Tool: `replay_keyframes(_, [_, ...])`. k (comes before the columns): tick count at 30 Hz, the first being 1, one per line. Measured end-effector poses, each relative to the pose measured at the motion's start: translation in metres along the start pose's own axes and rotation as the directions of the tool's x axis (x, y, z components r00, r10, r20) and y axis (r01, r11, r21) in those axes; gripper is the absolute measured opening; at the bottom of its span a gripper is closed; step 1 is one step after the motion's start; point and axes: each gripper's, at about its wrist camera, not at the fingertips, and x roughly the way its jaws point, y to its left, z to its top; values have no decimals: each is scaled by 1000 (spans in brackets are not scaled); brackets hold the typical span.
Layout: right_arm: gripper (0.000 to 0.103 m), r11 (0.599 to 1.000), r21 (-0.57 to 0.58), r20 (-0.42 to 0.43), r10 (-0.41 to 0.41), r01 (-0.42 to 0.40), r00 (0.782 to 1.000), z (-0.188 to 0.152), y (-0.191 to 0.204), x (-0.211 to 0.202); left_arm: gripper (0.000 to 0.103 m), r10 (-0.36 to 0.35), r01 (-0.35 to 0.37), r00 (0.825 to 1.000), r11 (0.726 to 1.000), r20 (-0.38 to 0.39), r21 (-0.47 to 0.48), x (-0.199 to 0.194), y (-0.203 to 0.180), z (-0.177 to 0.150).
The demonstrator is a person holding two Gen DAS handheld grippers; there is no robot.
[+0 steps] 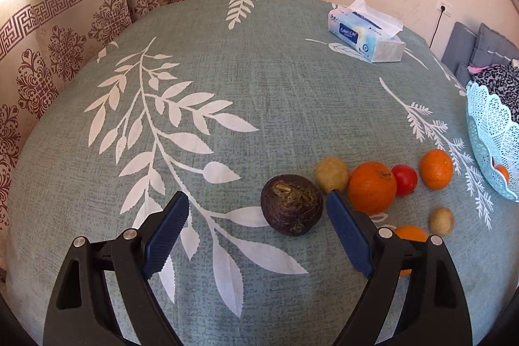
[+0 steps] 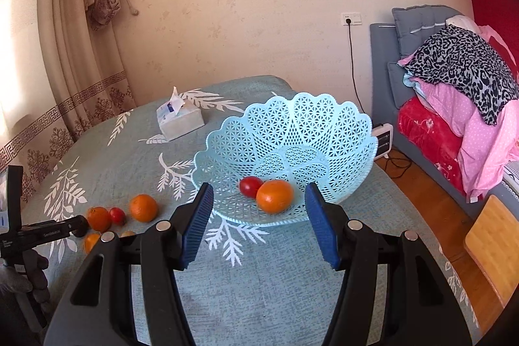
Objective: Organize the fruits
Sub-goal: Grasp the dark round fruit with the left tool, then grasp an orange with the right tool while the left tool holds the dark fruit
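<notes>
My left gripper (image 1: 258, 199) is open and low over the table. A dark purple-brown round fruit (image 1: 292, 205) sits between its blue fingers, close to the right one, and neither pad touches it. Beyond lie a tan fruit (image 1: 331, 174), a big orange (image 1: 372, 187), a red tomato (image 1: 404, 179), another orange (image 1: 436, 169) and a small tan fruit (image 1: 441, 221). A third orange (image 1: 410, 232) is half hidden behind the right finger. My right gripper (image 2: 259, 187) is open and empty, just in front of the pale blue lattice basket (image 2: 292, 119), which holds an orange (image 2: 274, 196) and a tomato (image 2: 250, 186).
A tissue box (image 1: 366, 34) stands at the far side of the round table, which has a leaf-print cloth (image 1: 259, 86). The basket's rim (image 1: 493, 132) is at the table's right edge. Curtains hang behind on the left. A sofa with piled bedding (image 2: 454, 86) stands to the right.
</notes>
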Motion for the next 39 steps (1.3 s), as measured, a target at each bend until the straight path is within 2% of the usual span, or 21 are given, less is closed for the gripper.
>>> replay_keyframes(5, [60,998,-54,-20,35,-36,999,-3,22,1,85,-32,32,999,999,-3,3,4,2,-2])
replay_keyframes(7, [60,996,-73,-32,48,-50,998,-5,30,3,81,-50,50,999,999,-7,10,5,0,-3])
replay_keyframes(9, [60,994,-91,-46,63,-67,997,-7,37,5,73,-59,59,998,998,-11,21,6,-2,-3])
replay_keyframes(13, [60,988,-105,-91,100,-110,991,-11,49,13,68,-69,69,998,997,-12,28,8,-4,-3])
replay_keyframes(16, [60,984,-113,-122,124,-138,985,-13,59,19,58,-87,87,996,995,-6,41,7,-6,-5])
replay_keyframes(18, [60,980,-119,-140,140,-157,980,-15,67,23,44,-101,101,995,994,1,49,5,-7,-6])
replay_keyframes(19, [60,978,-121,-151,149,-168,977,-15,71,26,42,-105,105,994,993,4,54,4,-9,-7])
replay_keyframes(29, [60,960,-121,-263,213,-251,941,-9,102,60,42,-60,58,994,998,89,25,-12,-2,-12])
replay_keyframes(34, [60,946,-129,-339,240,-297,910,-7,119,87,42,-40,41,991,999,124,1,-19,4,-13])
replay_keyframes(37, [60,940,-135,-383,243,-314,891,-8,129,103,42,-39,39,990,999,133,-3,-21,6,-14])
replay_keyframes(39, [60,941,-146,-395,226,-304,890,-8,133,113,42,-41,42,990,999,134,-5,-22,6,-14])
